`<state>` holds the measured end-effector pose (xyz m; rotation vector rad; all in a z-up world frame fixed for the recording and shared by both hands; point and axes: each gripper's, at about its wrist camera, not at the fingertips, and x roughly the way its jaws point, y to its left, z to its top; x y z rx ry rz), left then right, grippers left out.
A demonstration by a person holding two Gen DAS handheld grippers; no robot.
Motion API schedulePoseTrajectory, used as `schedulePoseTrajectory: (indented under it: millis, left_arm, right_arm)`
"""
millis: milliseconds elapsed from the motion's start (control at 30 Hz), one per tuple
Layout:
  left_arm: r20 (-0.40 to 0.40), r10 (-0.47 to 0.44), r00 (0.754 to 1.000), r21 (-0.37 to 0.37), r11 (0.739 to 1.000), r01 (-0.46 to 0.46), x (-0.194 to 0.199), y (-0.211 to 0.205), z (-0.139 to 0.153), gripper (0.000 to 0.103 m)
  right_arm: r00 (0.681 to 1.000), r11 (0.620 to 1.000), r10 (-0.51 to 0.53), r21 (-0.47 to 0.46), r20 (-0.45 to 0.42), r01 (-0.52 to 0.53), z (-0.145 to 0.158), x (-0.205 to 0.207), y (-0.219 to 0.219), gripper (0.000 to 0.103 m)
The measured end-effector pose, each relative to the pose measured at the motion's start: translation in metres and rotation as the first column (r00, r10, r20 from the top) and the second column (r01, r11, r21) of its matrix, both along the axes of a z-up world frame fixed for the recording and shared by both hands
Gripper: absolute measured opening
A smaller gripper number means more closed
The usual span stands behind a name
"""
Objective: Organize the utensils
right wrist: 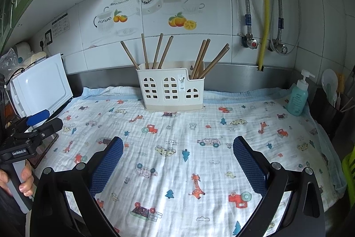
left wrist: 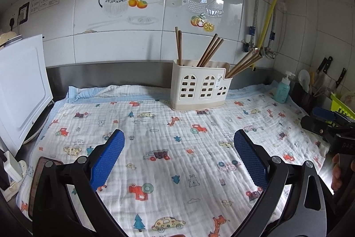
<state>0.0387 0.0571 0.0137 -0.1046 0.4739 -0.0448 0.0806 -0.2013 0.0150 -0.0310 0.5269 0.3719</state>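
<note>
While grippers gape, holder near cloth's back edge

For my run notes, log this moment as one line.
left tongs open, empty | right tongs open, empty | chopsticks in holder | cloth bare of utensils

The right gripper hovers over the printed cloth, its blue-padded jaws spread wide with nothing between them. At the cloth's far edge, against the steel backsplash, stands a white utensil holder with chopsticks leaning out in two clusters — four at left, perhaps four at right. A teal pump bottle stands at right; the left gripper shows at the left edge.
</note>
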Motion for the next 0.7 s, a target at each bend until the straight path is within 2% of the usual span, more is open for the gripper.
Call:
schedulePoseTrajectory:
  millis: [700]
  left_arm:
    - [-0.002,-0.009,1.0,-0.006,1.0,0.009,-0.0003,-0.0025,0.0004,0.098]
  right_arm:
    - [1.0,1.0,0.021,-0.01,-0.002,-0.021,-0.0038,0.0019,0.0059,0.096]
